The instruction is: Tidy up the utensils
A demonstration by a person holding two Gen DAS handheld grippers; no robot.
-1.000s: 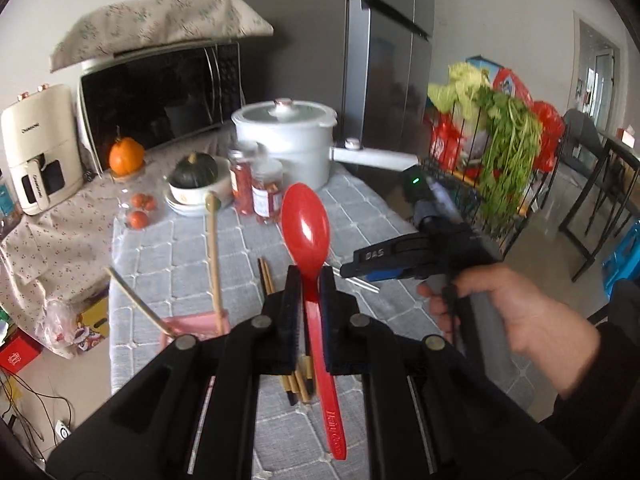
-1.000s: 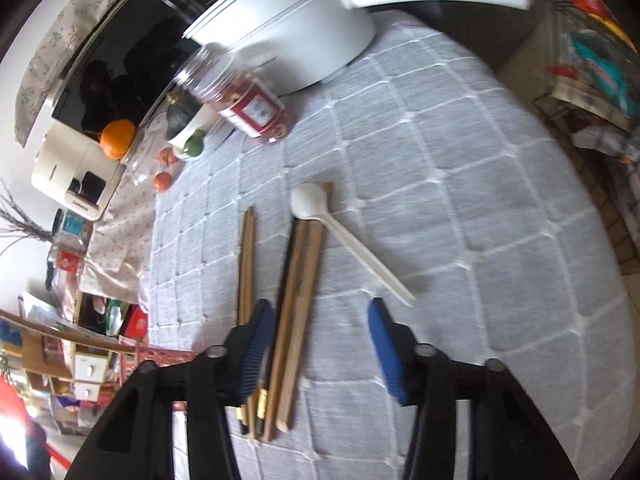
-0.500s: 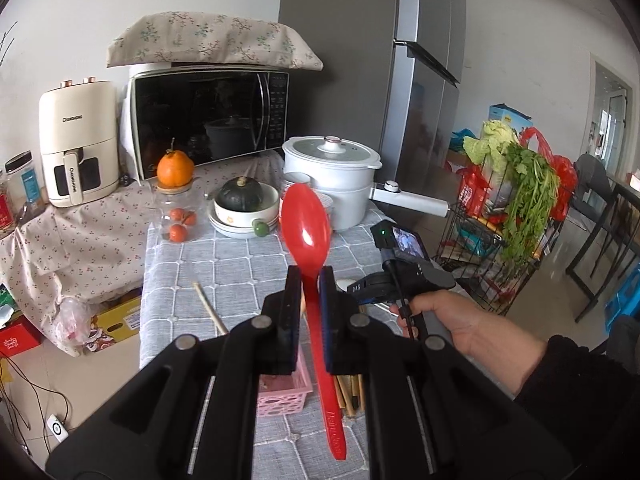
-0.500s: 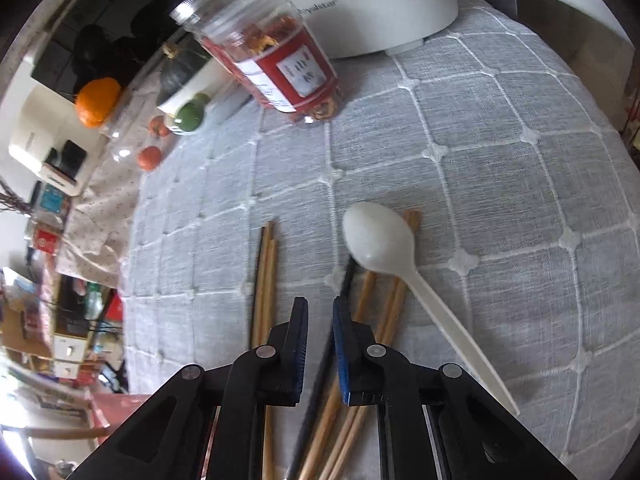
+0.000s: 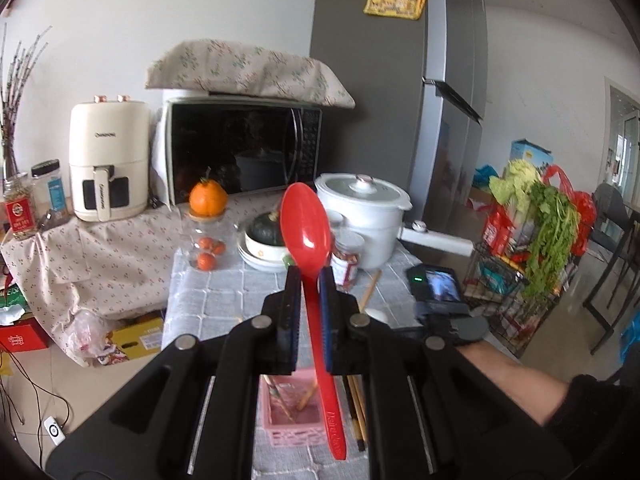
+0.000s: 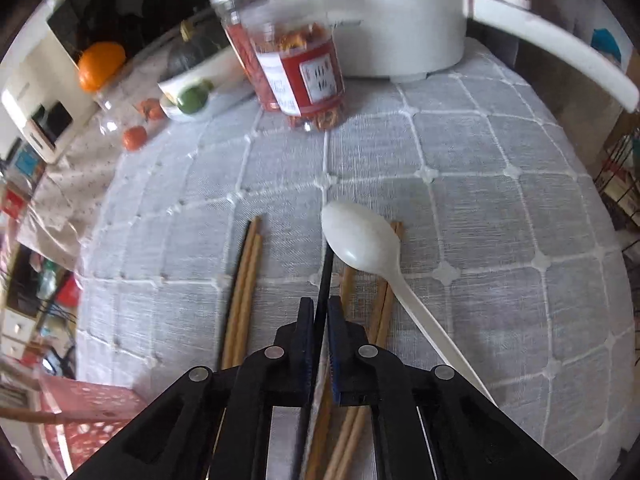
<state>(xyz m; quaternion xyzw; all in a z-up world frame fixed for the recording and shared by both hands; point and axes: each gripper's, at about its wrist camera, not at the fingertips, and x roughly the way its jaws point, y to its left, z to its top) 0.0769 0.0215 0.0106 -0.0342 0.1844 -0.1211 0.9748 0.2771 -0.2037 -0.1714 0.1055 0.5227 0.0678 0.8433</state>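
My left gripper (image 5: 310, 280) is shut on a red spoon (image 5: 306, 228), held with its bowl up and its handle hanging over a pink basket (image 5: 280, 428). In the right wrist view my right gripper (image 6: 319, 308) points down at the grey checked tablecloth (image 6: 500, 220). Its jaws are closing on a black chopstick (image 6: 325, 276) and the pads press its sides. A white spoon (image 6: 360, 240) lies just right of it across wooden chopsticks (image 6: 380, 312). Another wooden pair (image 6: 244, 288) lies to the left.
A red-labelled jar (image 6: 296, 68) and a white pot (image 6: 380, 20) with a long handle stand at the far side of the cloth. The pink basket (image 6: 92, 412) sits at the lower left. A sleeved forearm (image 5: 512, 384) crosses the right side of the left wrist view.
The right jaws went from wide open over the chopsticks to shut on the black one as the gripper moved closer. The left gripper tipped up and drew back with the red spoon.
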